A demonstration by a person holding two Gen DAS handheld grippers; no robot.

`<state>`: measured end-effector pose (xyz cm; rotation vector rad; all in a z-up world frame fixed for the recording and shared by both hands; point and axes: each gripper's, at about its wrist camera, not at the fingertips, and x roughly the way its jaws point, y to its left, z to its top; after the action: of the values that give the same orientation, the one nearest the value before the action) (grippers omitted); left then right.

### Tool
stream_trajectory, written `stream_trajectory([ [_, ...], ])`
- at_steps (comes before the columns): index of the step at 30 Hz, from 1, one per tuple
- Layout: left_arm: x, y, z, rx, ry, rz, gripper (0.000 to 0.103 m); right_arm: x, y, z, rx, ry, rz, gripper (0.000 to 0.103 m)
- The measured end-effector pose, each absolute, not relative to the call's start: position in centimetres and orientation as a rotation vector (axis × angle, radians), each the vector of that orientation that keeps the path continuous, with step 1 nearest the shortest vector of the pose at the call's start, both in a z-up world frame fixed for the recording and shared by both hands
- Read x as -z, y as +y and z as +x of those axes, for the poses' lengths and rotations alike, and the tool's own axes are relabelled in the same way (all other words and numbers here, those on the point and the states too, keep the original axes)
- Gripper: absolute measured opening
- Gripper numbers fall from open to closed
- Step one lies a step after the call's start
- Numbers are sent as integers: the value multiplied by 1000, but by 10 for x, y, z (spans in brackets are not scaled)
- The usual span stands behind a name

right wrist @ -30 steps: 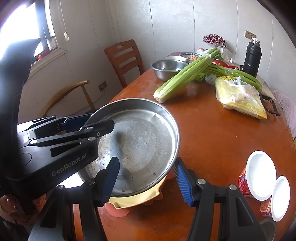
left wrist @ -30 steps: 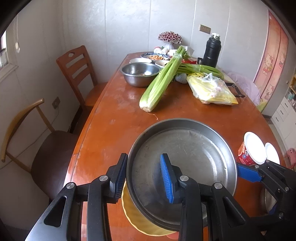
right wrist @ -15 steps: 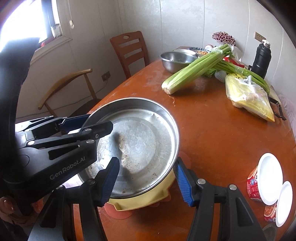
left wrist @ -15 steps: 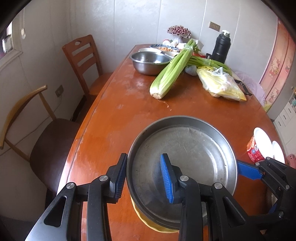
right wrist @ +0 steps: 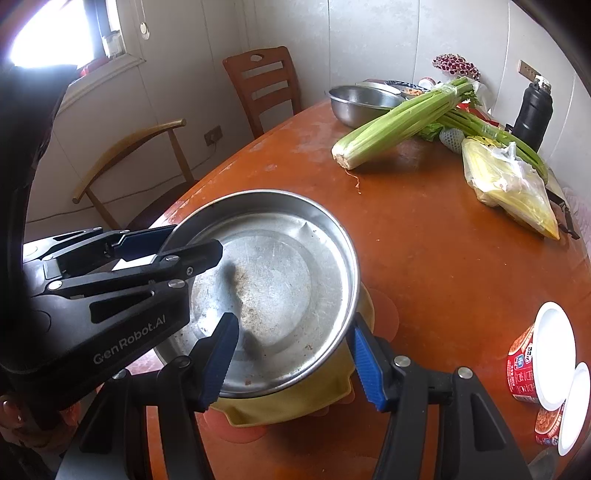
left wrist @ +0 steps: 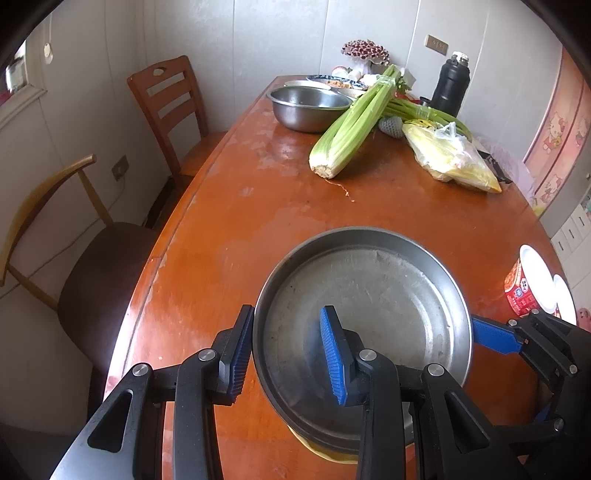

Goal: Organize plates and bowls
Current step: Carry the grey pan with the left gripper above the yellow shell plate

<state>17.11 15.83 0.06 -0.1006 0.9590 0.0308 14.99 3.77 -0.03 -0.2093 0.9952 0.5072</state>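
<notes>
Orange-brown table [left wrist: 258,206] by white panelled walls [left wrist: 258,33], both tongs spread astride steel pan [left wrist: 369,295].

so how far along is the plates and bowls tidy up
Partly done: the steel pan sits over the yellow dish near the table edge. In hand: the left gripper and right gripper each straddle the pan's rim, jaws not visibly closed. Left: the steel bowl and small dishes at the far end remain unstacked.
</notes>
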Motion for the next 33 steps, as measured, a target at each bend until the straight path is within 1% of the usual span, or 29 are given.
stream_trajectory([
  [18, 7, 155, 171, -17, 981, -96, 36, 19, 39, 157, -501, 1047, -228, 60],
  [33, 10, 158, 165, -3, 997, -119, 36, 15, 41, 152, -495, 1019, -284, 60],
])
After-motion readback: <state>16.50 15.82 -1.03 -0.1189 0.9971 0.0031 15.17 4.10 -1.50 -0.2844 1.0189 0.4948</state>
